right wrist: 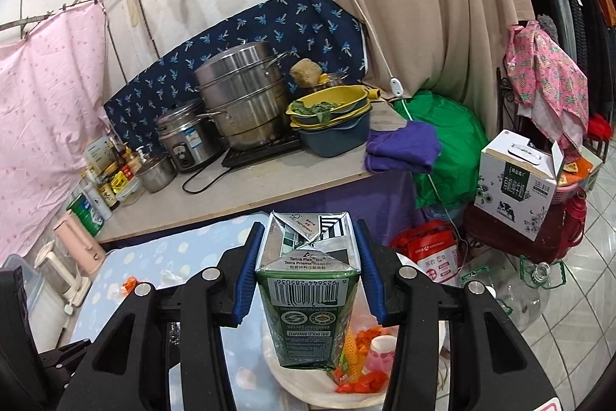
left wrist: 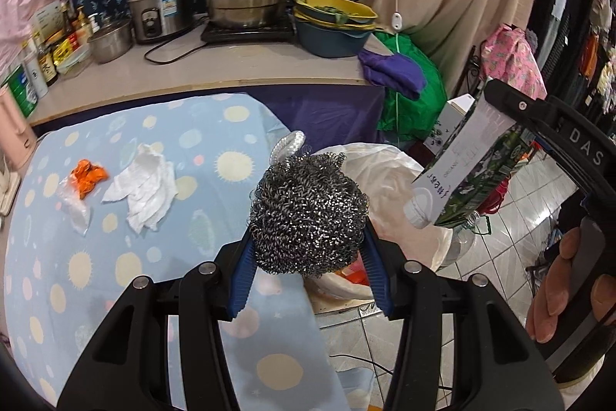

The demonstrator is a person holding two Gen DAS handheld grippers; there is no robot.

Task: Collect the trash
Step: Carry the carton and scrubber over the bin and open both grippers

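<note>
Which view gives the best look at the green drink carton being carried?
The right wrist view: the carton fills the centre, clamped between the right gripper pads, barcode and print readable. The left wrist view shows the carton only off to the side, partly hidden by the gripper holding it.

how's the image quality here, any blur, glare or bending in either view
Left wrist view: strong fisheye bend along the counter edge, dark vignette corners, steel scourer sharp, no motion blur. Right wrist view: same bending, milk carton crisp with readable barcode, soft glare on the big pot.
</note>
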